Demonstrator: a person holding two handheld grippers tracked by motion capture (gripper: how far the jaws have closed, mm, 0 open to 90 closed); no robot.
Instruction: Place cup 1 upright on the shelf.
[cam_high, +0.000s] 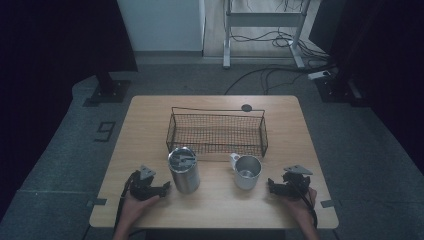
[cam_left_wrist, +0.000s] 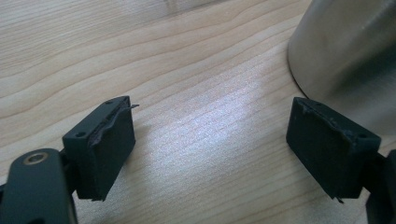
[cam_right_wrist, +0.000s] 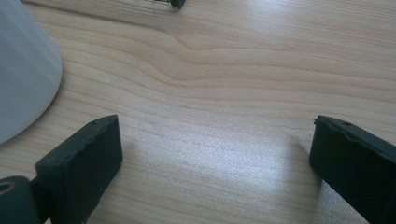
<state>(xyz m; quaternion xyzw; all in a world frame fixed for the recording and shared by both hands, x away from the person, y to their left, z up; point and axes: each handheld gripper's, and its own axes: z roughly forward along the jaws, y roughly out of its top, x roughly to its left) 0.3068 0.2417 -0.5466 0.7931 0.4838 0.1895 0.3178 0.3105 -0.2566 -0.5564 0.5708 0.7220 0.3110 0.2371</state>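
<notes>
Both grippers wide, empty: left (cam_high: 165, 187), right (cam_high: 270, 185). Tumbler (cam_high: 183, 170) and mug (cam_high: 247, 171) stand mid-table (cam_high: 150, 125), front of basket (cam_high: 217, 134). Square your left jaws on the tumbler's body before closing.

No readable writing

Nothing on the steel tumbler (cam_high: 183, 170), the mug (cam_high: 247, 172), the wire basket (cam_high: 217, 133) or the worktop (cam_high: 150, 120) bears legible text, labels or numbers.

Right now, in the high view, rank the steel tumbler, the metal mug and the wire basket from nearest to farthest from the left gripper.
From the left gripper, jaws open over bare table:
1. Steel tumbler, right beside its tips, toward the table's middle.
2. Wire basket, farther back across the table's middle.
3. Metal mug, level with the tumbler, over by the right gripper.
</notes>
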